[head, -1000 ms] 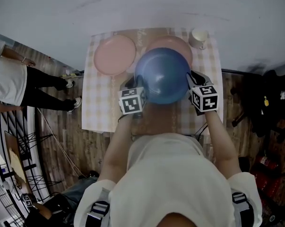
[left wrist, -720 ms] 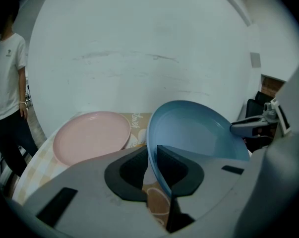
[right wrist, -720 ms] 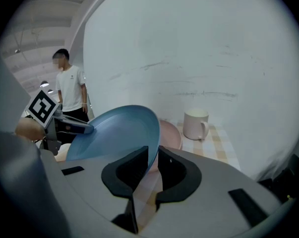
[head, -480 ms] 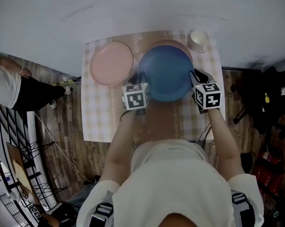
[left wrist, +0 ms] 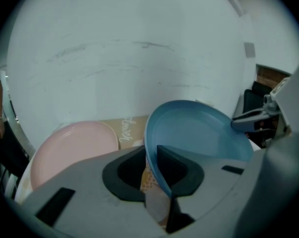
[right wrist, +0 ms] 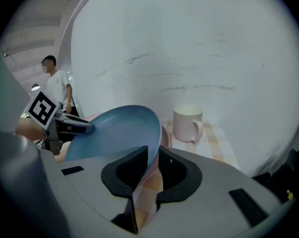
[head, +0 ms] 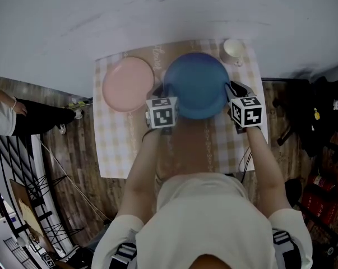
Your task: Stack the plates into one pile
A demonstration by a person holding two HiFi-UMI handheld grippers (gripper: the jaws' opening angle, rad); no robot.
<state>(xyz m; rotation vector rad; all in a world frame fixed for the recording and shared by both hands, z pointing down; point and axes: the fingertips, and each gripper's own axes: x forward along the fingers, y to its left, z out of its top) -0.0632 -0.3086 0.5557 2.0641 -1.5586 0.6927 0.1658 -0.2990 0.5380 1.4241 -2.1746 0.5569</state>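
A blue plate (head: pixel 197 86) hangs over the back of the table, gripped at both sides. My left gripper (head: pixel 160 97) is shut on its left rim (left wrist: pixel 150 148). My right gripper (head: pixel 231 93) holds the right rim (right wrist: pixel 151 150); its jaws have just eased open a little, the rim still between the pads. A pink plate (head: pixel 128 84) lies flat to the left (left wrist: pixel 72 148). A second pink plate sits under the blue one; only its edge (right wrist: pixel 164 133) shows in the right gripper view.
A pale mug (head: pixel 234 49) stands at the back right corner of the checked tablecloth (head: pixel 118 144), close to the blue plate (right wrist: pixel 188 123). A white wall runs behind the table. A person (head: pixel 3 114) stands on the wooden floor at far left.
Both grippers have carried the blue plate away from me toward the wall, so it now covers the right pink plate. The person at the left has moved further out of view.
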